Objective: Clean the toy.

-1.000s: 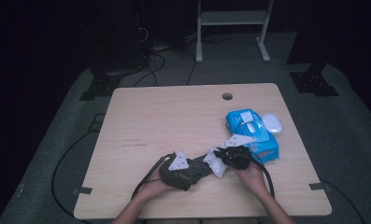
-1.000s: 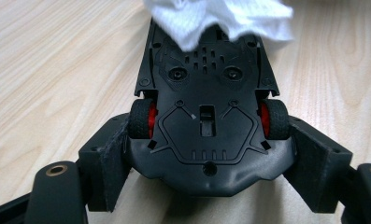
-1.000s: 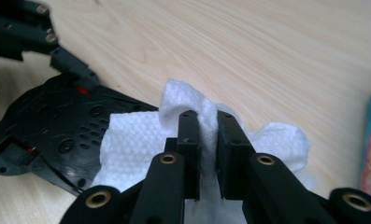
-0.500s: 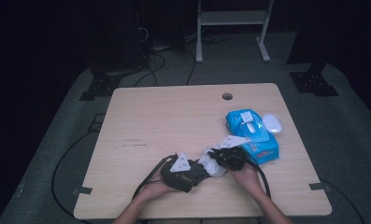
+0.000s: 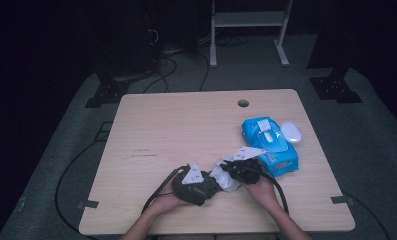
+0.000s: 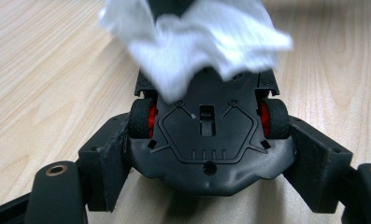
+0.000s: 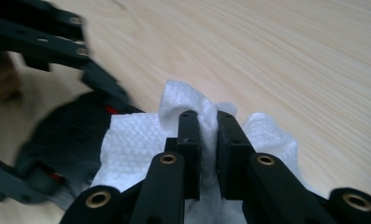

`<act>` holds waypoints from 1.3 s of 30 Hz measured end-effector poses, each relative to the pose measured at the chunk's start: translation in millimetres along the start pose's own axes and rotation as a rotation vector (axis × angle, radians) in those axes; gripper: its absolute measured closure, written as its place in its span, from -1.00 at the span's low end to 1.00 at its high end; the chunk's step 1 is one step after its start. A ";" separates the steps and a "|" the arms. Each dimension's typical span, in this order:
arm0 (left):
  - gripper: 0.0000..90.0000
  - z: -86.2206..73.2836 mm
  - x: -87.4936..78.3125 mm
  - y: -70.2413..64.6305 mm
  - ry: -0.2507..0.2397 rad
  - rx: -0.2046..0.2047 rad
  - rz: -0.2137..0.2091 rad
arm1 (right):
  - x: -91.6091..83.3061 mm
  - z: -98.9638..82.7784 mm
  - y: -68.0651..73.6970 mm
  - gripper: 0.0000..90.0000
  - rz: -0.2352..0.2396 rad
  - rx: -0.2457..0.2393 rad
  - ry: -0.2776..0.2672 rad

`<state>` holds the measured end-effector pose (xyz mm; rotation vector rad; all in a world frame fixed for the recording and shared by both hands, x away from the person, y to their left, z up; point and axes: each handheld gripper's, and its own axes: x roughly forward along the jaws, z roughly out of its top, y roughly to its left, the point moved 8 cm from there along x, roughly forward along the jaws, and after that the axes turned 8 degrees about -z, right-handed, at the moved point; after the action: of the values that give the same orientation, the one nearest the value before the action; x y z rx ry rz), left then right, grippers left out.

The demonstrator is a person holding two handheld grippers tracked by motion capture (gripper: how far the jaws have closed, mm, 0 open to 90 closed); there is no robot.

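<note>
The left claw (image 6: pixel 206 154) holds the toy car (image 6: pixel 206 135) belly-up while the right claw (image 7: pixel 207 140) pinches the white wipe (image 7: pixel 141 140) (at the car's 12 o'clock end), so a hard rub may knock the car loose.

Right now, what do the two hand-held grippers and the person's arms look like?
Both are black. The left hand-held gripper has thick blocky jaws with brass-coloured pivot rings, and so does the right hand-held gripper. In the high view each carries a light grey three-cornered plate on top and trails a black cable. No sleeves show on the forearms.
</note>
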<state>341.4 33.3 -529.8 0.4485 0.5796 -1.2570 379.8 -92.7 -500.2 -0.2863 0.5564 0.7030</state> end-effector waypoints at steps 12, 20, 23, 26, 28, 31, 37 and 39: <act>-0.48 -2.5 -2.4 5.6 0.011 -0.004 0.037 | -16.8 -10.2 -12.6 0.79 0.016 0.037 0.006; -0.48 -5.7 -6.7 12.5 0.008 -0.026 0.056 | -19.3 -15.5 -18.8 0.79 0.000 0.054 0.019; -0.48 -6.1 -7.6 14.2 0.008 -0.031 0.056 | -18.9 -11.9 -2.0 0.79 0.064 0.041 0.003; -0.48 -7.2 -9.1 15.7 0.010 -0.034 0.057 | -18.4 -8.8 9.6 0.79 0.092 -0.001 0.001; -0.48 -7.8 -10.2 16.9 0.009 -0.040 0.059 | -17.1 -12.3 3.7 0.79 0.068 -0.010 0.017; -0.48 -8.3 -11.0 18.1 0.009 -0.044 0.060 | -19.0 -17.7 -19.3 0.79 0.024 0.060 0.023; -0.48 -8.2 -11.0 18.3 0.007 -0.045 0.059 | -20.5 -15.7 -10.5 0.79 0.070 0.056 0.007; -0.48 -8.2 -11.0 18.3 0.006 -0.044 0.059 | -18.3 -15.3 -7.6 0.79 0.069 0.029 0.014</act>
<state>355.5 51.2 -529.3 0.4296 0.5943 -1.1851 367.6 -114.6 -501.7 -0.2457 0.5912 0.7594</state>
